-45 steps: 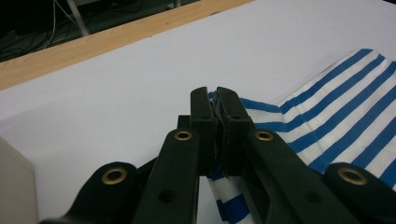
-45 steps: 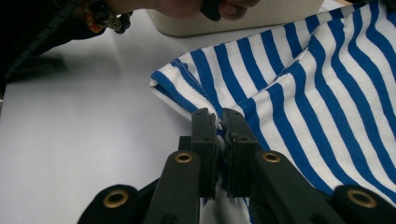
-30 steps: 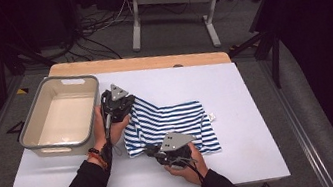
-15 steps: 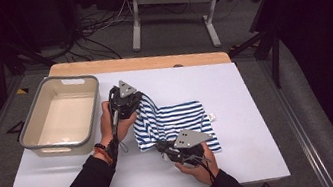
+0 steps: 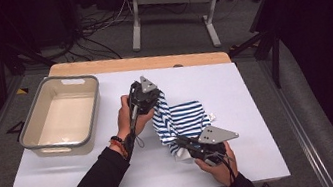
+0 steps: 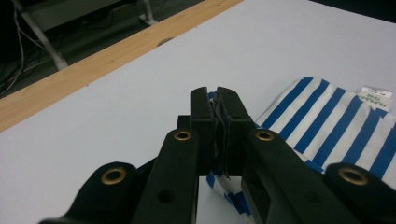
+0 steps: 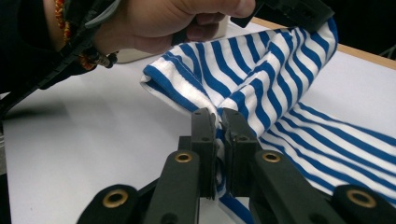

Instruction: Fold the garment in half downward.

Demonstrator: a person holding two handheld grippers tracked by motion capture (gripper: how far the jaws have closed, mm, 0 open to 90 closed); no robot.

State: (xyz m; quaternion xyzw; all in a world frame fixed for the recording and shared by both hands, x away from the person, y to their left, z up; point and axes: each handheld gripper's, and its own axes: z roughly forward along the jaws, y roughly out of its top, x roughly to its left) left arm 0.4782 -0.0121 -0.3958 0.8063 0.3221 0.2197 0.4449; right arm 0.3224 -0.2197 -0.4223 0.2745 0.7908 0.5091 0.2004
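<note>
Fingers of left gripper and right gripper clamp striped cloth; tub holds nothing

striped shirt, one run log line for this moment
left gripper: shut on striped shirt | right gripper: shut on striped shirt | shirt edge lifted | bin: empty

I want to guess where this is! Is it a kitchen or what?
Probably a lab or studio, not a kitchen: dark curtains, loose cables on the floor, and a white table with a striped cloth and a bin.

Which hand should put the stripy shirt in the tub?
Probably left. The left gripper is shut on the shirt and sits nearer the tub; the right gripper grips farther away.
</note>
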